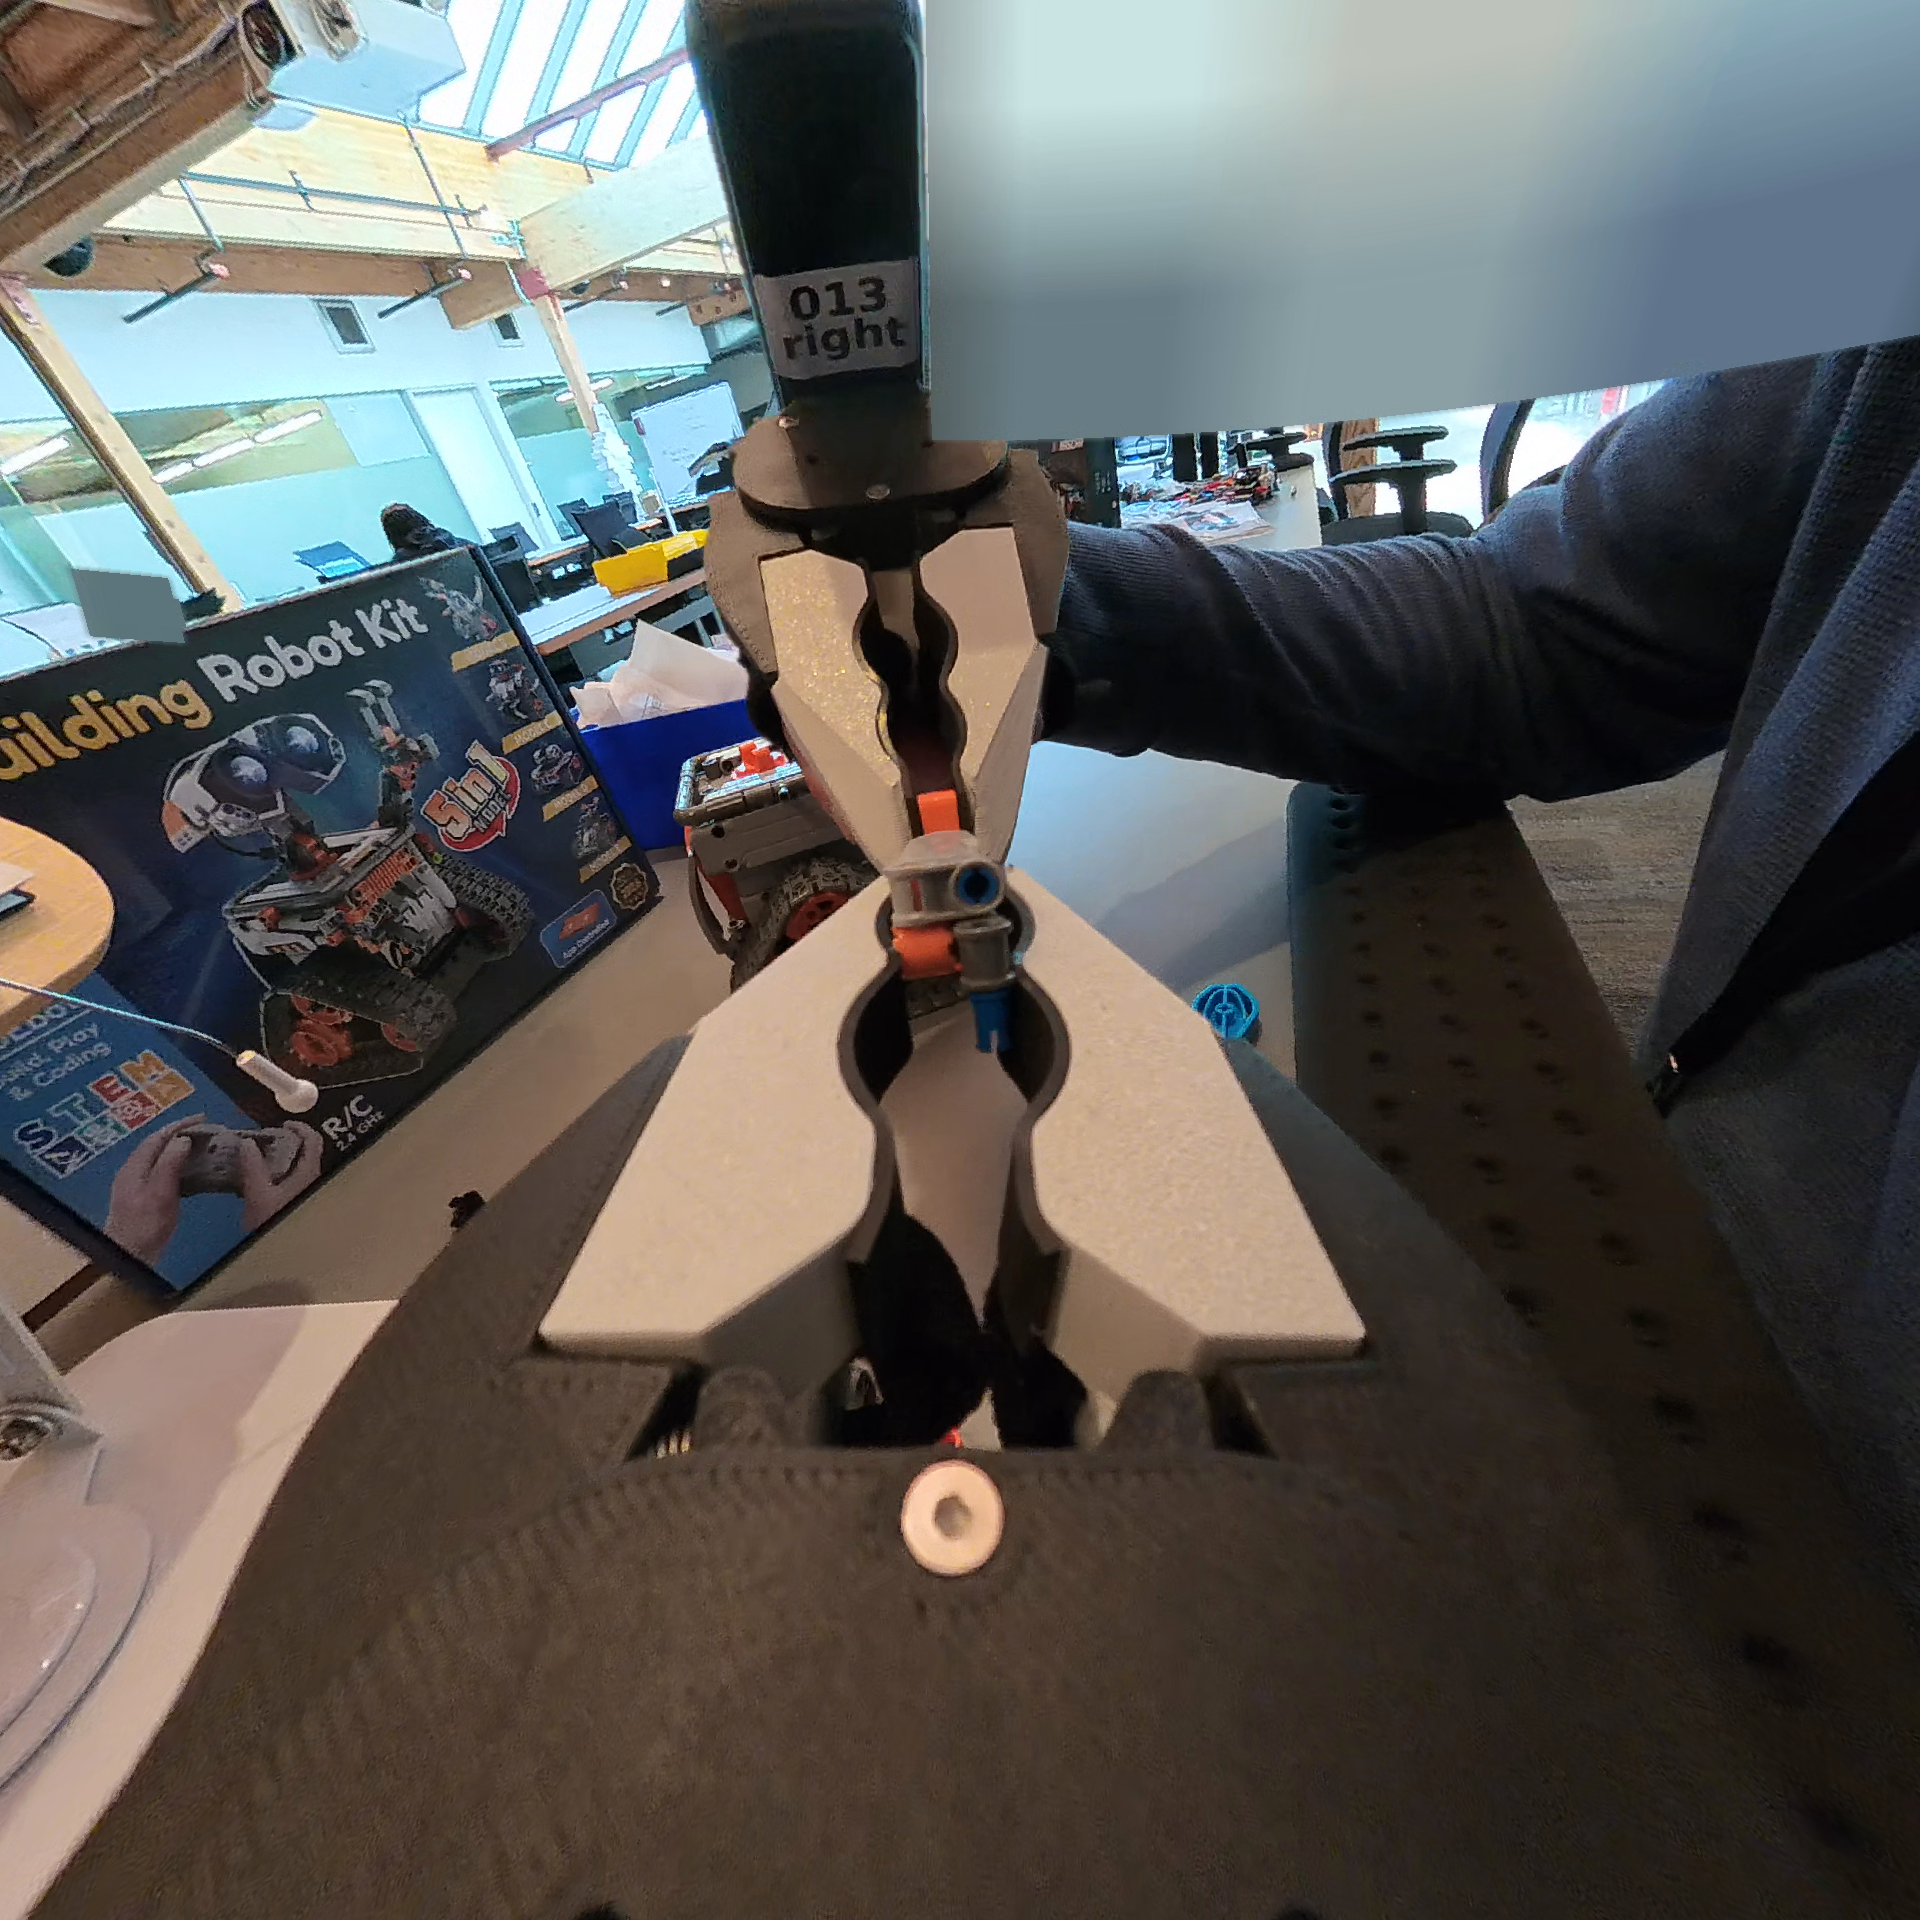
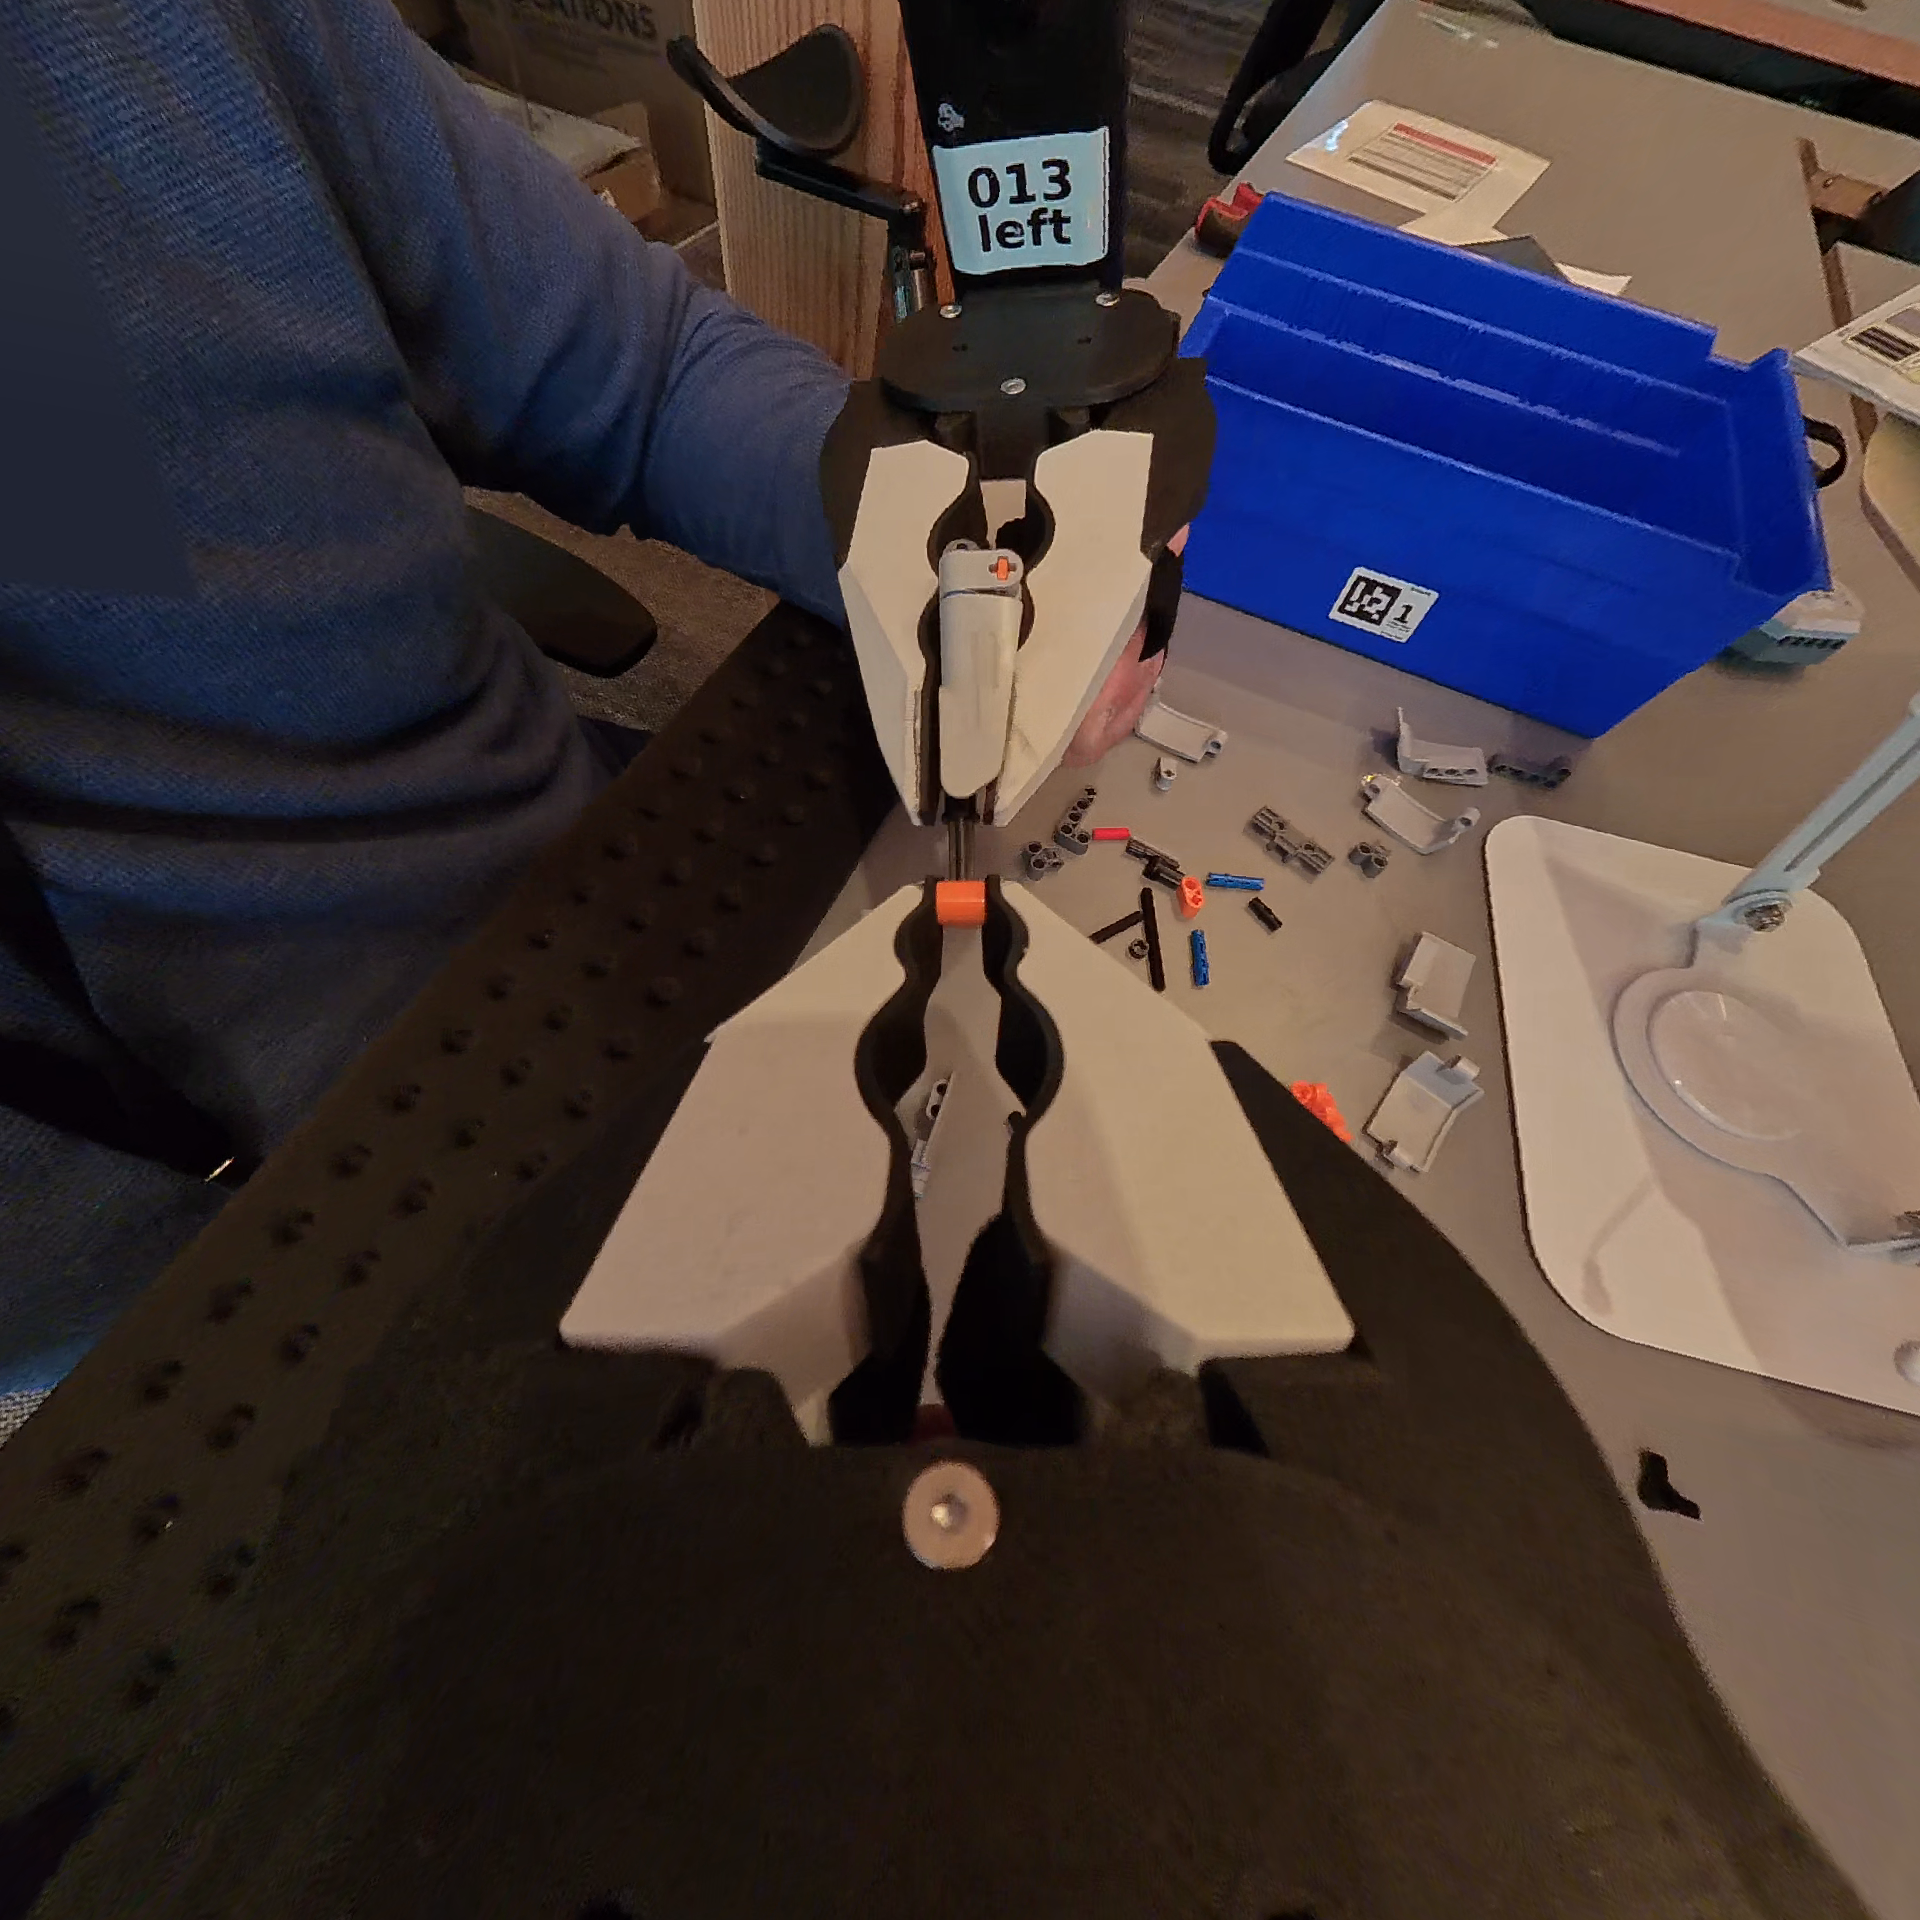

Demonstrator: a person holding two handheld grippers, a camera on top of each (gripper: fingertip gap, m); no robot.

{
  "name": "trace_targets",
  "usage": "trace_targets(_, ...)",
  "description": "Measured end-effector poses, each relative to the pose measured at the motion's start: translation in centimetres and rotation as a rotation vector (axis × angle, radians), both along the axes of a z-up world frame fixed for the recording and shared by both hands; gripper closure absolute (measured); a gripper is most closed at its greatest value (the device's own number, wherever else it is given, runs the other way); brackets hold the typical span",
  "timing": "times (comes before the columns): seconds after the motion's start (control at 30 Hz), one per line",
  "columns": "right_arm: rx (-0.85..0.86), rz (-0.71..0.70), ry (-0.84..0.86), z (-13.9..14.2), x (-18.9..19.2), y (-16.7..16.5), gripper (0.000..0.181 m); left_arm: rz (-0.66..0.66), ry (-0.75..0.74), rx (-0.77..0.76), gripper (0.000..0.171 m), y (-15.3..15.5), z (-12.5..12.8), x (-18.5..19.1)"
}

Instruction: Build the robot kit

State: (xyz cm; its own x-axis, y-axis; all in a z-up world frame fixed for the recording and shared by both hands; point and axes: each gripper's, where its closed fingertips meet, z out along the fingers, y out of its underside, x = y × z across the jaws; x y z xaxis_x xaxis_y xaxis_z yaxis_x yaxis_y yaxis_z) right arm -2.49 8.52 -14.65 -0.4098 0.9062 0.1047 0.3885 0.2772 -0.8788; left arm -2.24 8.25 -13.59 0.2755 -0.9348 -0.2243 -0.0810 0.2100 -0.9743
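Nearest the lens, the right gripper (image 2: pixel 961 900) has its fingers clenched on an orange bush (image 2: pixel 960 902), which sits on a thin black axle (image 2: pixel 962 854). Tip to tip opposite it, the left gripper (image 1: pixel 951 935) has its fingers closed on a grey sub-assembly (image 1: pixel 948 899) of connectors with a blue pin. Both are held in the air above the worktop (image 2: pixel 1766 1558).

Risks, as I judge them:
- If the two grippers are slightly out of line, the axle would jam or bend.
- The bush is pinched only at the fingertips, so it could twist free and drop among the loose kit parts (image 2: pixel 1174 883).
- The sub-assembly could pivot in its grip.
- My view of the joint is mostly blocked by the fingers.

Containers, largest first:
- A blue bin (image 2: pixel 1507 499) stands beyond the parts. From this side I cannot see its inside, but the left wrist view shows white paper or bags heaped in it.
- A white tray (image 2: pixel 1538 1195) carries a clear magnifier lens (image 2: pixel 1745 1049) on a stand.
- A far yellow bin (image 1: pixel 644 566) has contents too small to tell.
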Motion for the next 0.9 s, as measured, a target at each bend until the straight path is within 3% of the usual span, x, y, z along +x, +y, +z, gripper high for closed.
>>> trace_targets(0.43,-0.063,0.041,0.037,0.5,-0.5,-1.0,0.178,-0.013,-0.028,0.02,0.164,-0.6,0.0,0.4)
trace_targets(0.67,-0.105,-0.021,0.087,1.1,-0.7,-0.1,0.176,0.019,-0.085,-0.022,0.163,0.3,0.6,0.1)
trace_targets(0.9,-0.044,-0.036,0.105,1.7,-0.5,-0.3,0.177,0.031,-0.128,0.001,0.161,0.1,1.4,-0.1)
